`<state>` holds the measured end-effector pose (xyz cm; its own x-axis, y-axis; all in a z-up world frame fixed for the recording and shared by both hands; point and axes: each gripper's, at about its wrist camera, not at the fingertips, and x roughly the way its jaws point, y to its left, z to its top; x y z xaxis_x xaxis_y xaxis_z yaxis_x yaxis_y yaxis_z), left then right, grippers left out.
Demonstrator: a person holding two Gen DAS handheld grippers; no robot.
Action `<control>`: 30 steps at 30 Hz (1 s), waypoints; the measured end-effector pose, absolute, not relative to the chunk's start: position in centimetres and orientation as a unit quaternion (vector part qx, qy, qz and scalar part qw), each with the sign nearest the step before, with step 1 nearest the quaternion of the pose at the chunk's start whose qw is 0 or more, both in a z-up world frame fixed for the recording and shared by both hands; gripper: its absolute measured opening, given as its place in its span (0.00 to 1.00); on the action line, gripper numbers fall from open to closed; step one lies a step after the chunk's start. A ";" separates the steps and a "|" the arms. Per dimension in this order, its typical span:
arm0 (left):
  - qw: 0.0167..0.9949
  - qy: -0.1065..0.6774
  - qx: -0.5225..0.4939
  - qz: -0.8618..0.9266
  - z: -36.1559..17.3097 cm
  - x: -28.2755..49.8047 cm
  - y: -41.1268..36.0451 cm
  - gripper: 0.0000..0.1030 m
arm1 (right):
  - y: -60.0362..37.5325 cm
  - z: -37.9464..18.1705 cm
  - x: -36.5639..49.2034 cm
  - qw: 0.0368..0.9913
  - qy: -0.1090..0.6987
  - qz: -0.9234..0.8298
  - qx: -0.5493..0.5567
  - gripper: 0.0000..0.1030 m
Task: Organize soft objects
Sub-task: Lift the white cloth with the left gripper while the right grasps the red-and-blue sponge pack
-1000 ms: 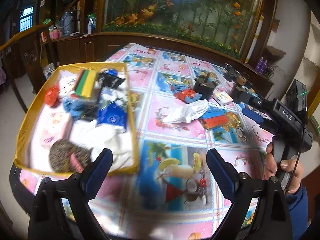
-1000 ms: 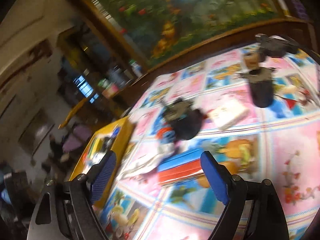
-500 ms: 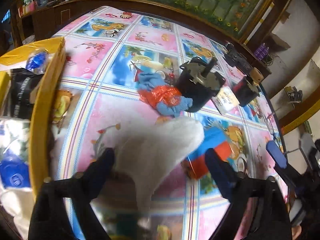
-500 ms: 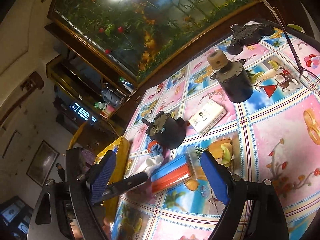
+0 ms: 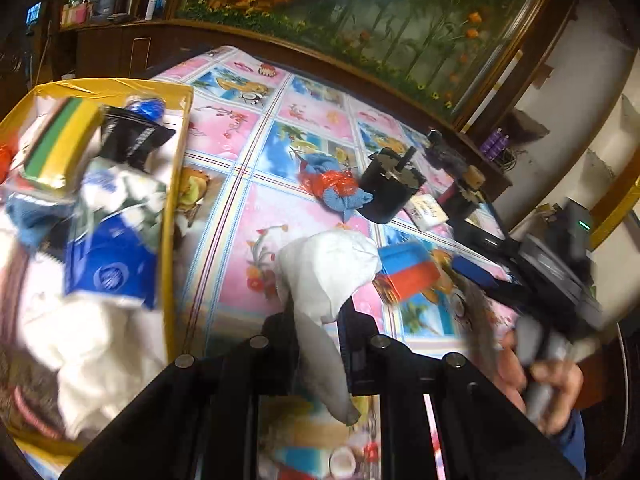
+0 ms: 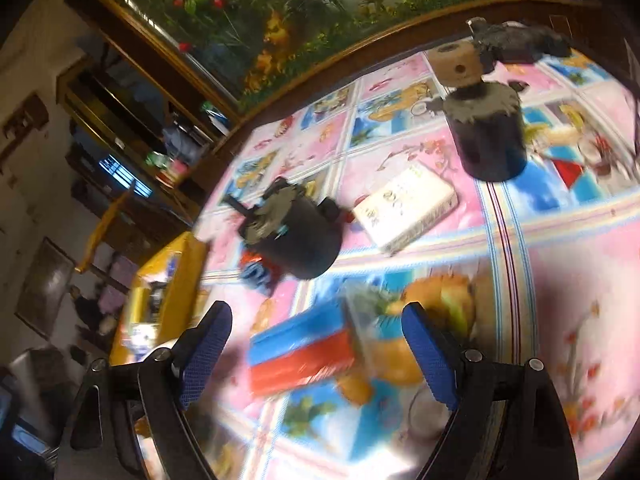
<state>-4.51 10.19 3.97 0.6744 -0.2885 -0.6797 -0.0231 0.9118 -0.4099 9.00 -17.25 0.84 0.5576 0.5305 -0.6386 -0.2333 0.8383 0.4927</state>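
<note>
White cloth point(image 5: 328, 268) pinched by closed left tongs point(image 5: 320, 332); right tongs point(image 6: 316, 356) gape over a red-blue sponge point(image 6: 300, 356). Trailing fabric may snag the yellow box point(image 5: 172, 208) rim.

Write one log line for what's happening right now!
left hand-held gripper: shut on white cloth | right hand-held gripper: open, over blue-red pack

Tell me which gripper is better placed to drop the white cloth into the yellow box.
Left. The left gripper is already shut on the white cloth, with the yellow box close by. The right gripper hangs open and empty over the blue-and-red block.
</note>
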 end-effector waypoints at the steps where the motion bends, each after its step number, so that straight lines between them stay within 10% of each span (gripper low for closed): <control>1: 0.896 0.392 -0.195 -0.074 4.3 -5.3 10.3 0.15 | -16.6 0.5 9.5 0.864 0.423 0.220 0.161 0.87; 15: 0.915 0.361 -0.169 -0.060 7.3 -11.1 12.5 0.16 | -10.2 4.5 1.8 0.866 0.365 0.317 -0.125 0.88; 30: 0.914 0.357 -0.178 -0.075 7.3 -11.5 12.5 0.16 | -7.8 0.2 5.1 0.786 0.457 0.411 -0.071 0.90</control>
<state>-11.50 12.50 7.27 0.7344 -0.2641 -0.6252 0.0102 0.9254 -0.3789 5.11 -7.85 0.19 0.2444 0.5814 -0.7760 -0.7111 0.6515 0.2642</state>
